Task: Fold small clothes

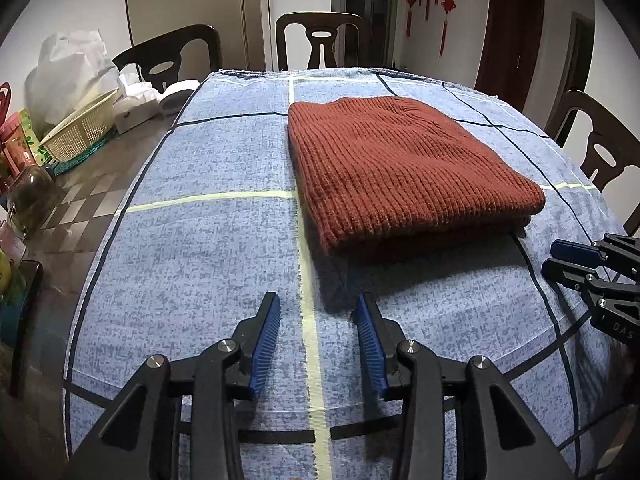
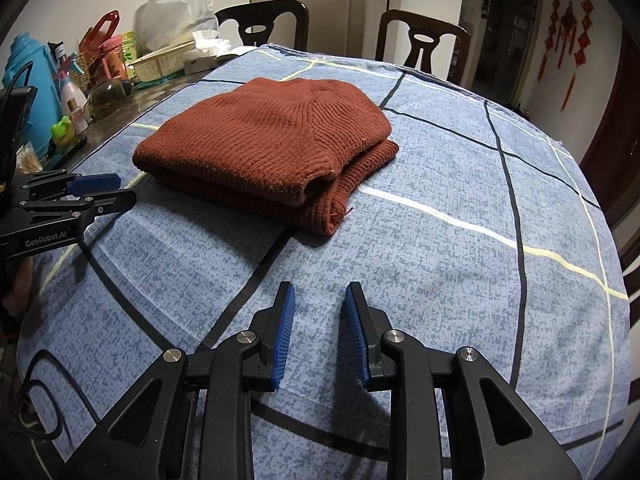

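Blue checked tablecloth (image 1: 208, 240), folded rust sweater (image 1: 404, 168) lengthwise away from viewer, left tool (image 1: 318, 300) and right tool (image 2: 319, 288) agape, empty

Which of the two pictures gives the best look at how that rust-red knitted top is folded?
The right wrist view: there the knitted top shows its open side, with the stacked layers and rolled edge visible. The left wrist view shows it only as a neat ribbed slab seen from its closed fold.

A cream basket (image 1: 78, 130) sits beside a white plastic bag (image 1: 70, 68), dark chairs (image 1: 320, 40) behind the table.
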A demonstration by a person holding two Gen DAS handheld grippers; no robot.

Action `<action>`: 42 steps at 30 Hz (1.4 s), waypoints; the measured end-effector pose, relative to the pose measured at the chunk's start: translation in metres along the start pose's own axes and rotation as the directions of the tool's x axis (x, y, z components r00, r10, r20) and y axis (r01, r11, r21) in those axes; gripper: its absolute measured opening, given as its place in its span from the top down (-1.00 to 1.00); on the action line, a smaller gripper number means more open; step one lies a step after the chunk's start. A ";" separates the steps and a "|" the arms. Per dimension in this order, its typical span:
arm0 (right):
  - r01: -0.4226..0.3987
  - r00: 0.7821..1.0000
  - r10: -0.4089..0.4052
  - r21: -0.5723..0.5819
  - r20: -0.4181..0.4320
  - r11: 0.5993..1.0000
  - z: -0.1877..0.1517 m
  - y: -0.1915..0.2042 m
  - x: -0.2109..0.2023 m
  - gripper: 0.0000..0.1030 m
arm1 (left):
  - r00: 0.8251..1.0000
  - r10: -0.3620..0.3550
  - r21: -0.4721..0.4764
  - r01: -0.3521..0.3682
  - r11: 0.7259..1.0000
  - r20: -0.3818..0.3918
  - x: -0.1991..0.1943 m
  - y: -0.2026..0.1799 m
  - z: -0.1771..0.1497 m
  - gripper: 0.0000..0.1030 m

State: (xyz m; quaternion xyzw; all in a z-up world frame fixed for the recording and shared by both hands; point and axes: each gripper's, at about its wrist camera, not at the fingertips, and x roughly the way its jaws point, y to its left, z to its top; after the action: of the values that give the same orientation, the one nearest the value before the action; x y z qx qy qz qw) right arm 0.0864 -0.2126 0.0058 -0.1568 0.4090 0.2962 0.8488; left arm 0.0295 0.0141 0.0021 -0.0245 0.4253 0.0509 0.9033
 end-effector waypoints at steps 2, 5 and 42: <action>-0.001 1.000 0.001 0.001 0.000 1.000 0.000 0.000 0.000 0.48 | 1.000 -0.002 -0.001 0.002 1.000 0.000 0.000 0.000 0.000 0.17; -0.003 1.000 0.003 0.002 0.000 1.000 0.000 -0.001 0.000 0.47 | 1.000 -0.005 -0.002 0.005 1.000 0.000 0.000 0.000 0.000 0.16; -0.007 1.000 0.007 0.005 0.000 1.000 0.000 -0.001 0.000 0.47 | 1.000 0.010 0.009 -0.010 1.000 0.001 0.000 -0.001 0.000 0.15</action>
State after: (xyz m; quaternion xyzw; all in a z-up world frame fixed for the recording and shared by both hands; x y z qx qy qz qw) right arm 0.0870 -0.2131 0.0060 -0.1533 0.4102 0.2981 0.8482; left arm 0.0298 0.0129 0.0018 -0.0184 0.4254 0.0536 0.9032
